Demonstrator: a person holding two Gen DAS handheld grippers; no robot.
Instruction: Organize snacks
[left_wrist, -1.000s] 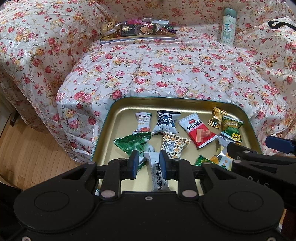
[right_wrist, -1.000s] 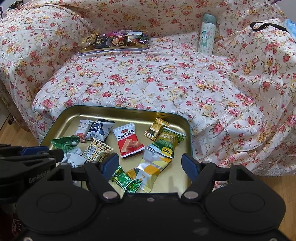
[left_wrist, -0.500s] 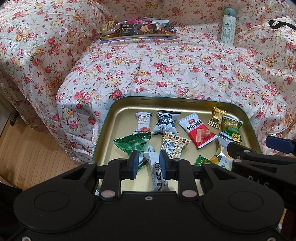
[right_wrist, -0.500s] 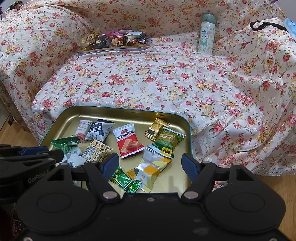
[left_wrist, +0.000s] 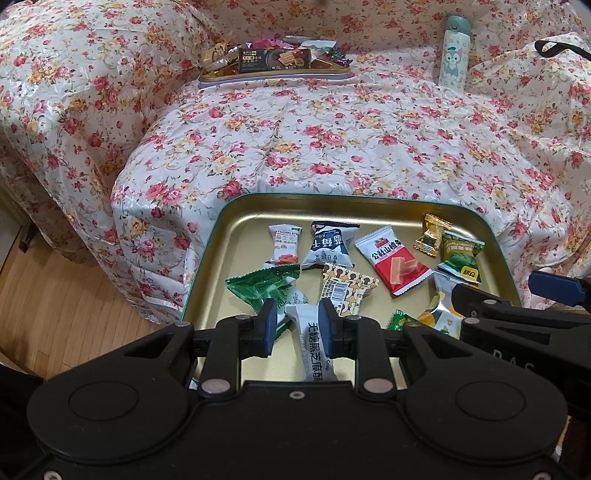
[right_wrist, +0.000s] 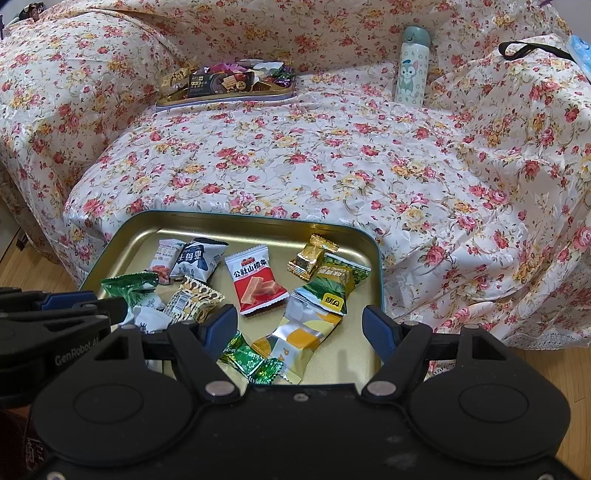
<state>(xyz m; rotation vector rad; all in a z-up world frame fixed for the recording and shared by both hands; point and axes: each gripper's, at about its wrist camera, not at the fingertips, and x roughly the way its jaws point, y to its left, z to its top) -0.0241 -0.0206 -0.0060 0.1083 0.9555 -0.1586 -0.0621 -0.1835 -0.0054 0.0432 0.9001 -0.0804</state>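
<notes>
The floral-covered sofa (right_wrist: 332, 166) carries 2 snack tins (right_wrist: 221, 98) (right_wrist: 373, 258) and seemingly 1 upright bottle (right_wrist: 412, 66).

Snacks (left_wrist: 391, 260) in tray (left_wrist: 236, 229) — on sofa (left_wrist: 332, 147).

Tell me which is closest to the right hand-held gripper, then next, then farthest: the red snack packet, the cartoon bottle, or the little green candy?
From the right hand-held gripper, in its own view:
1. Little green candy, just below, between its fingers.
2. Red snack packet, mid-tray, further in.
3. Cartoon bottle, far back on the flowered cover, upper right.
</notes>
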